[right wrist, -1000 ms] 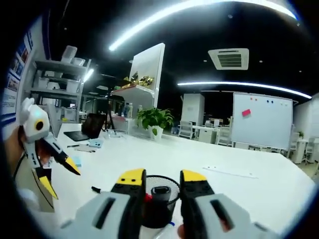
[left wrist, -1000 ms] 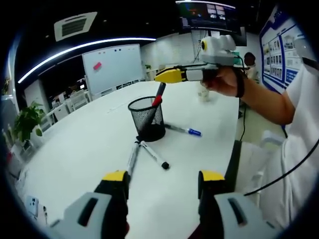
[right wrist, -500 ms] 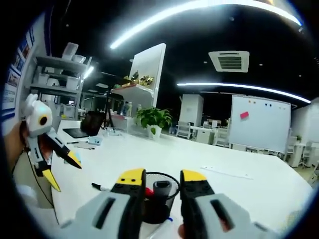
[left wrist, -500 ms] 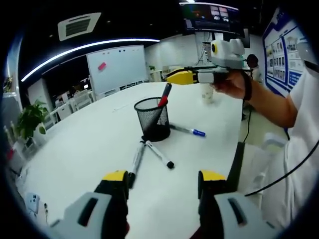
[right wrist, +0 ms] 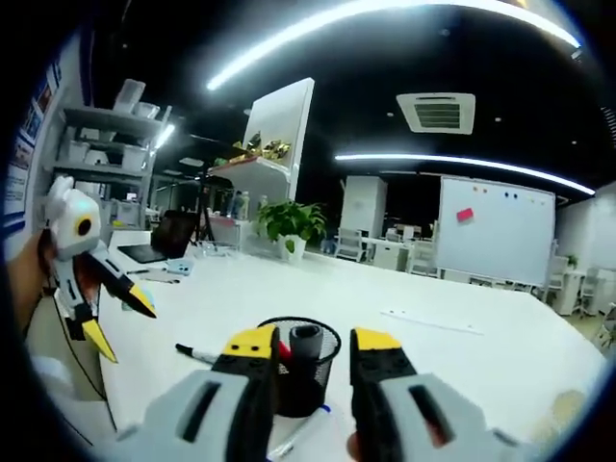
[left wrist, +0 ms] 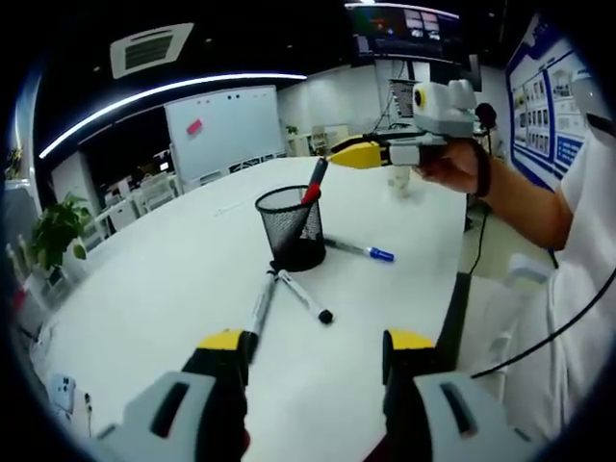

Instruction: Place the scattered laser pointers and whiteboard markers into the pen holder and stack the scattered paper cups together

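One red marker [left wrist: 313,183] stands in the pen holder [left wrist: 291,227] at mid-table. Two black markers [left wrist: 300,295] lie just near it and a blue one [left wrist: 358,251] to its right, all left to collect. A paper cup [left wrist: 398,182] waits far right. The left gripper [left wrist: 316,348] and right gripper [right wrist: 304,345] both gape empty.

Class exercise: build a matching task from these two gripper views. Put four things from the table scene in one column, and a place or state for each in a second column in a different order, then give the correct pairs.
Things
1. Red marker
2. Blue-capped pen
3. Two black markers
4. Paper cup

Places or states
A. Lying flat on the table behind the holder
B. Standing upright at the table's far end
C. Leaning inside the mesh pen holder
D. Lying on the table, meeting in a V in front of the holder

Pairs: 1-C, 2-A, 3-D, 4-B
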A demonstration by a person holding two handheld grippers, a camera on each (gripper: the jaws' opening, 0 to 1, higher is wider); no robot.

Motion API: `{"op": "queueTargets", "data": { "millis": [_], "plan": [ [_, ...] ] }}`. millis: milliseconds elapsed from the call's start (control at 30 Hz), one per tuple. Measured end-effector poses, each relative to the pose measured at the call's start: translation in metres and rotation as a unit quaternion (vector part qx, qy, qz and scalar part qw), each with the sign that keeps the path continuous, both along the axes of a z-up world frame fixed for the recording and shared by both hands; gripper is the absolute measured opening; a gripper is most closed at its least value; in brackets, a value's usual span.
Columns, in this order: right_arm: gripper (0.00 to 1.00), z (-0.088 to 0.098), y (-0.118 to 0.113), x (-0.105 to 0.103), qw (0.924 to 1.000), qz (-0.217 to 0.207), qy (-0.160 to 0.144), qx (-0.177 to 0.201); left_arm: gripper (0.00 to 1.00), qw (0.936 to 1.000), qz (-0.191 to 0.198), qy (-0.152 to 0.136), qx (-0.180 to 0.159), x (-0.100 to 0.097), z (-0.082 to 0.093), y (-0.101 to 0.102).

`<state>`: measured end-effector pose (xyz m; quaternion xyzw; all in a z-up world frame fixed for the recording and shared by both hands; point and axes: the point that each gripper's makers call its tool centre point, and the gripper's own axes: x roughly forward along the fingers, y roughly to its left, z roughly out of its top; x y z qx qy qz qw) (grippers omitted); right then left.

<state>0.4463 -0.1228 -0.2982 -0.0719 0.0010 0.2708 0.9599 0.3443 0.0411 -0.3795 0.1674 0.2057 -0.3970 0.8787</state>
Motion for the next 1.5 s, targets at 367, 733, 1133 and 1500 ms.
{"op": "queueTargets", "data": {
  "millis": [367, 733, 1133, 1500],
  "plan": [
    [0.3, -0.007, 0.001, -0.006, 0.9999, 0.001, 0.008, -0.01, 0.57, 1.0, -0.003, 0.0, 0.001, -0.002, 0.0, 0.0],
    [0.3, -0.018, 0.001, -0.009, 0.9995, 0.003, 0.027, -0.017, 0.57, 1.0, 0.0, 0.0, 0.001, -0.002, 0.001, 0.002],
    [0.29, -0.034, -0.001, -0.013, 0.9988, -0.003, 0.046, -0.014, 0.57, 1.0, 0.002, 0.001, 0.002, -0.002, -0.001, 0.002],
    [0.29, -0.047, -0.002, -0.017, 0.9982, -0.009, 0.057, -0.015, 0.57, 1.0, -0.001, 0.003, 0.002, -0.003, -0.002, 0.0]
  ]
}}
